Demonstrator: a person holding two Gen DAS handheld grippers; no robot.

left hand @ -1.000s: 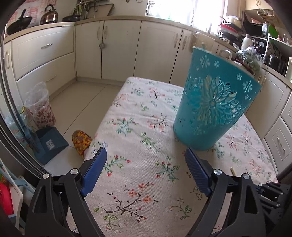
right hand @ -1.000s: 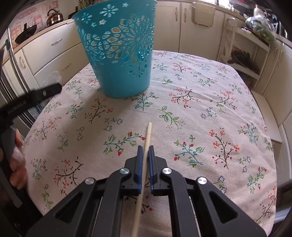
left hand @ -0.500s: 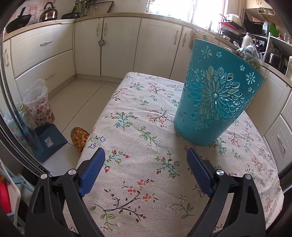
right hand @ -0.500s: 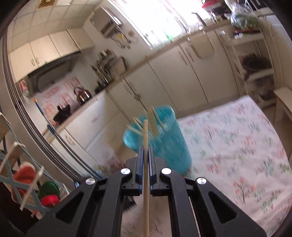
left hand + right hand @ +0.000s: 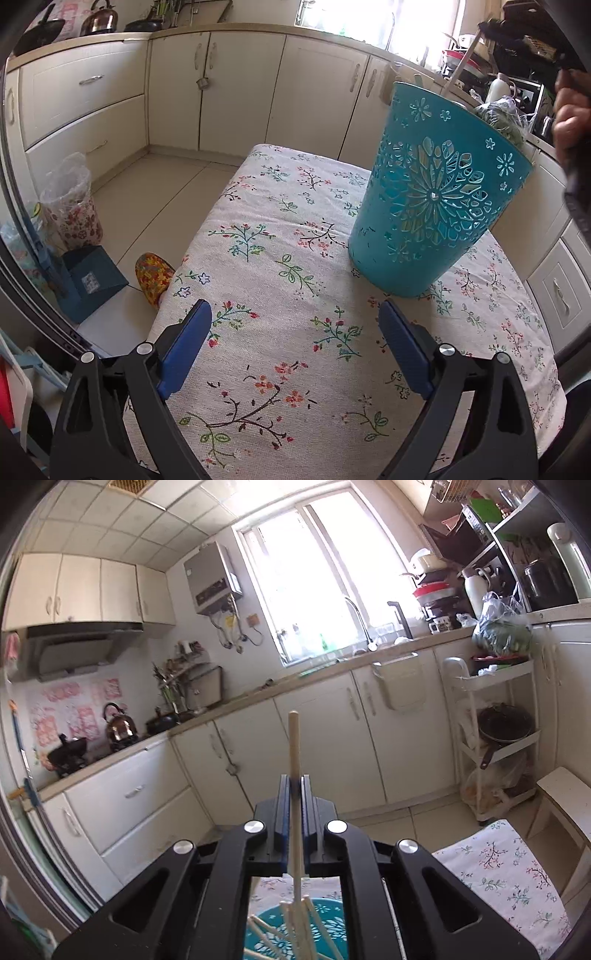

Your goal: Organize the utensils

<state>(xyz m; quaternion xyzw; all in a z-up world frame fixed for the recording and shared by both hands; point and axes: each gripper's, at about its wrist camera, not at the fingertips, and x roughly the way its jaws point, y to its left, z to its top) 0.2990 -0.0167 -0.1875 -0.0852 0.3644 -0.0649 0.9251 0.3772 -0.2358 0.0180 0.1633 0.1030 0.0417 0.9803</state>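
Pinching a pale wooden chopstick [image 5: 294,760] upright, the right gripper [image 5: 294,794] hangs above the teal perforated plastic basket [image 5: 432,199] on the floral tablecloth [image 5: 295,295]; the left gripper [image 5: 295,343] gapes wide, empty.

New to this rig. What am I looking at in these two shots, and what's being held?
No robot here: a person carries a two-finger tool in each hand, each with a fisheye camera looking along its fingers. The left view shows the left tool open and empty over a floral tablecloth, with a teal cutout basket standing on it. The right view shows the right tool shut on a wooden chopstick, held upright above the basket, where more sticks already sit.
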